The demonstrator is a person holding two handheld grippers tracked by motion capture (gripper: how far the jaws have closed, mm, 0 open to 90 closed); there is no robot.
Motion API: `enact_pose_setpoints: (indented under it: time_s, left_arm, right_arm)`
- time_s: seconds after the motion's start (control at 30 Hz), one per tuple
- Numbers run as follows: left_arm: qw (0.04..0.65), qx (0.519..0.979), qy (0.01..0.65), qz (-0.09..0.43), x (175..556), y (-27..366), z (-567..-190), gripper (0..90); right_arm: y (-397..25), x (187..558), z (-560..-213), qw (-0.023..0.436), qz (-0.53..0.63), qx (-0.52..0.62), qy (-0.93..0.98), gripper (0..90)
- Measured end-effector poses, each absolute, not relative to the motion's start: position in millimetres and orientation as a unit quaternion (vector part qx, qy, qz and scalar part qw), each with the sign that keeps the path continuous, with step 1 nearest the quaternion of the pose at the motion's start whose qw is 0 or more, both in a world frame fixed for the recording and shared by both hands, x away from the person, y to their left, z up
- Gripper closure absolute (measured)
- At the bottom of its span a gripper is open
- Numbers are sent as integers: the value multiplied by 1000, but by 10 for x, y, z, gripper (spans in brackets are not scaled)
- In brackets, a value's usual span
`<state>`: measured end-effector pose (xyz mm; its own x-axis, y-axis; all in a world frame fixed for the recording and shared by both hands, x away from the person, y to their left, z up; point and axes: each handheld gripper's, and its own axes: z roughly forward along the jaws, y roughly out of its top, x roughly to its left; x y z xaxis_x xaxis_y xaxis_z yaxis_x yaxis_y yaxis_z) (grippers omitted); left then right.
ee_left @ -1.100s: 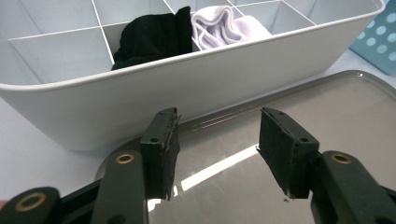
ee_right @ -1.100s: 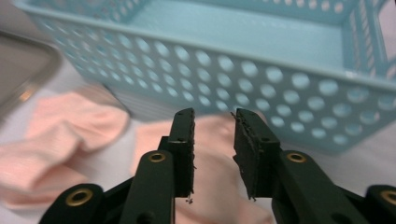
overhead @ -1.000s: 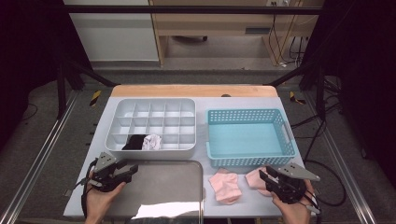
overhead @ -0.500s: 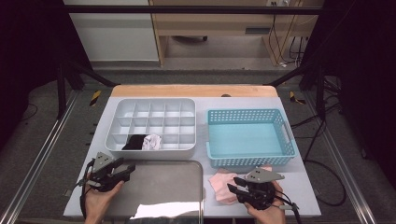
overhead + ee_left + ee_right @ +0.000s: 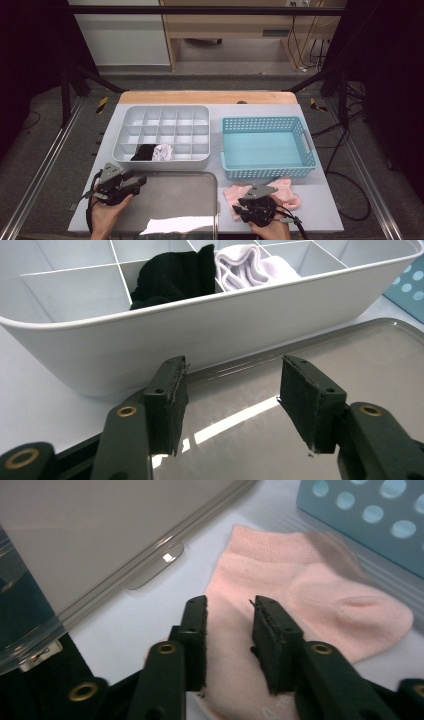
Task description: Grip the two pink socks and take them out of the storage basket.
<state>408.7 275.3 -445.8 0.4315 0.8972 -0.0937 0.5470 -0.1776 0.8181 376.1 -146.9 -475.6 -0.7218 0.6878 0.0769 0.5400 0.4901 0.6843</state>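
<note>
Surface (image 5: 325, 200): pale grey, wooden far edge; dark room, cables on floor | organizer (image 5: 162, 134): white gridded plastic, holding black and white socks | basket (image 5: 267, 147): perforated blue | tray (image 5: 175, 200): shiny metal | your left gripper (image 5: 231, 397): released over tray | your right gripper (image 5: 230, 630): jaws narrowly parted over soft pink sock (image 5: 300, 595), flat beside basket.

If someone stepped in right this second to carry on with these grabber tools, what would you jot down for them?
Left gripper: open, holding nothing, over the grey tray.
Right gripper: jaws part open above a pink sock, not gripping it.
A second pink sock lies beside it, in front of the blue basket.
Done: a black sock and a white sock sit in the front row of the white divider box.
Left: probably both pink socks.
</note>
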Motion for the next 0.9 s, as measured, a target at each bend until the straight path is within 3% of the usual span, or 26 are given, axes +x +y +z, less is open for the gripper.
enact_pose_setpoints:
  time_s: [0.17,0.37,0.73,0.9]
  left_arm:
    - [415,740,487,209,4086,2743,-4461,432]
    - [418,738,487,209,4088,2742,-4461,432]
    - [421,738,485,207,4077,2738,-4451,431]
    - [422,738,484,209,4074,2742,-4445,431]
  right_arm:
    - [-1448,3770,-4752,114,345,364,857,896]
    - [-1446,3766,-4661,114,358,364,852,900]
    - [-1490,3645,-4579,102,395,348,844,556]
    - [-1444,3673,-4707,92,360,350,860,542]
